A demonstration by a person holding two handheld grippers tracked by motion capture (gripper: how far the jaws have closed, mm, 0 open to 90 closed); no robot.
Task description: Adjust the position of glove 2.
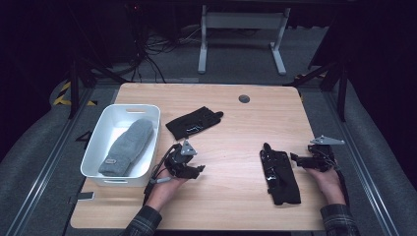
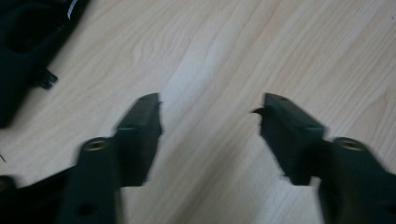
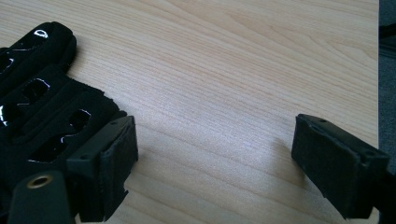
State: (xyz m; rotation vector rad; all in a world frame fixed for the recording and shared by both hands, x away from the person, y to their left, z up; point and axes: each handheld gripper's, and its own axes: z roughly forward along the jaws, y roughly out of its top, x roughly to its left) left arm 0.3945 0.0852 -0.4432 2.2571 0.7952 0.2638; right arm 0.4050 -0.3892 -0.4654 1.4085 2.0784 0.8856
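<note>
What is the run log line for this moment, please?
left gripper: open, empty | right gripper: open, beside black glove | grey mitten: in white bin

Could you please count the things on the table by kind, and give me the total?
Black gloves: 2, one behind the left gripper and one beside the right gripper
Grey mitten: 1, lying in the bin
White bin: 1
Total: 4
</note>
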